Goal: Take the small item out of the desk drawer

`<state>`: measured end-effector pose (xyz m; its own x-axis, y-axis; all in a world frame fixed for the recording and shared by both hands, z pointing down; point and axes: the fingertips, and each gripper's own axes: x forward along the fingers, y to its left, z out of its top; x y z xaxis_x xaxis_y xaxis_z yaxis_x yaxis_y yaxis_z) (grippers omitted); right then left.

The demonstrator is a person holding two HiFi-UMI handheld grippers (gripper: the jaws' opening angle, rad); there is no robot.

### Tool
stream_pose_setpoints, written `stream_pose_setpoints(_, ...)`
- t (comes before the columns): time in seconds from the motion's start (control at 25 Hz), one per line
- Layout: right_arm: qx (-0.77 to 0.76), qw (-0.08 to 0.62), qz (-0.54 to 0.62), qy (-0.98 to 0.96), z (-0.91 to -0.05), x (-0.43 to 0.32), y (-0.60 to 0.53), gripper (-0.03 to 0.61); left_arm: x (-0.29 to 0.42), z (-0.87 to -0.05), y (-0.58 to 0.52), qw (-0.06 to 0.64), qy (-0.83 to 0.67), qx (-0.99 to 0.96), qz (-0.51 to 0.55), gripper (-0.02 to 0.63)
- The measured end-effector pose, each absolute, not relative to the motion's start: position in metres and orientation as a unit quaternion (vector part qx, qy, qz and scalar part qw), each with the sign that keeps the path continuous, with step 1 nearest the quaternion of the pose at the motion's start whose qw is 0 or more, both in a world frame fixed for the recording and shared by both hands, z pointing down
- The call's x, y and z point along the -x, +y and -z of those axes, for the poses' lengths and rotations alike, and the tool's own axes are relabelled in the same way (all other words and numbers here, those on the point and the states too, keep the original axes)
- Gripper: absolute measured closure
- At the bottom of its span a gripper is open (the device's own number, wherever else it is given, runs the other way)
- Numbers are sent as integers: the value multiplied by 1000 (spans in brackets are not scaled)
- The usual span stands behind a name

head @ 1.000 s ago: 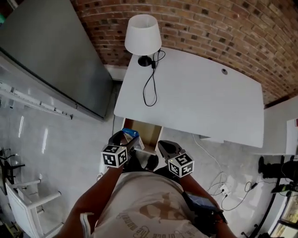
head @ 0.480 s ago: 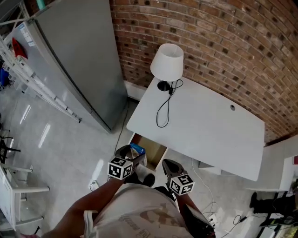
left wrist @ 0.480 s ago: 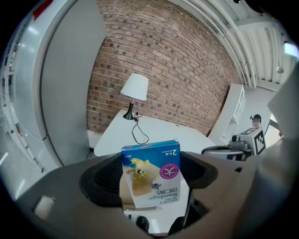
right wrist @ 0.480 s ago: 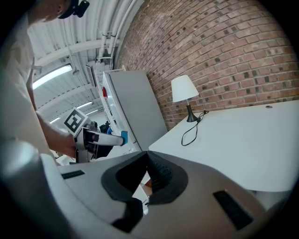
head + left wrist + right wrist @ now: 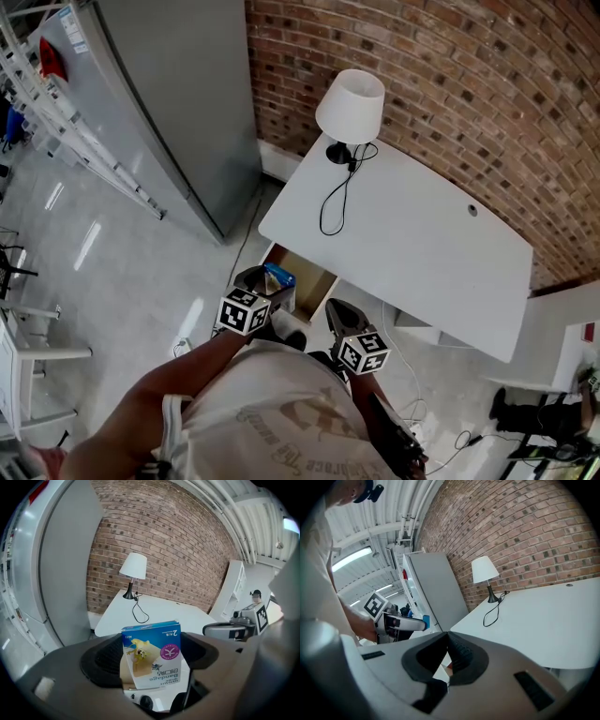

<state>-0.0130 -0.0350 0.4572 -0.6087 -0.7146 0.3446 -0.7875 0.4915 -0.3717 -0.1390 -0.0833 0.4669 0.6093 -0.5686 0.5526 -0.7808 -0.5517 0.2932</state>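
Small cardboard box (image 5: 152,660) is clamped between the dark ribbed pads of the left gripper (image 5: 151,657). Its long axis is near upright in the left gripper view, leaning slightly. The blue end points away toward the desk (image 5: 427,248) and the print reads upside down. In the head view the box (image 5: 278,277) sits at lower centre, over the left front part of the open drawer (image 5: 311,277); its height above the drawer cannot be told. The bare left forearm comes up from lower left, with the left gripper (image 5: 265,284) aimed at the desk. The right gripper (image 5: 340,317) is beside it, close to the body. In its own view the right gripper (image 5: 448,640) has its tips meeting, nothing between. The desk top is flat, white and smooth, and the drawer is wood-coloured inside. A white cone-shade lamp (image 5: 352,106) with a black cable (image 5: 328,202) stands at the desk's far corner.
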Motion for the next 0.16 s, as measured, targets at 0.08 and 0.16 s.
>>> stream_pose_setpoints(0.08, -436, 71, -254, -860, -457, 12, -34, 572, 139, -466, -84, 261, -394, -858, -202, 233)
stream_pose_setpoints(0.16, -436, 70, -255, -860, -455, 12, -35, 572, 139, -465, -85, 259, -395, -858, -202, 233)
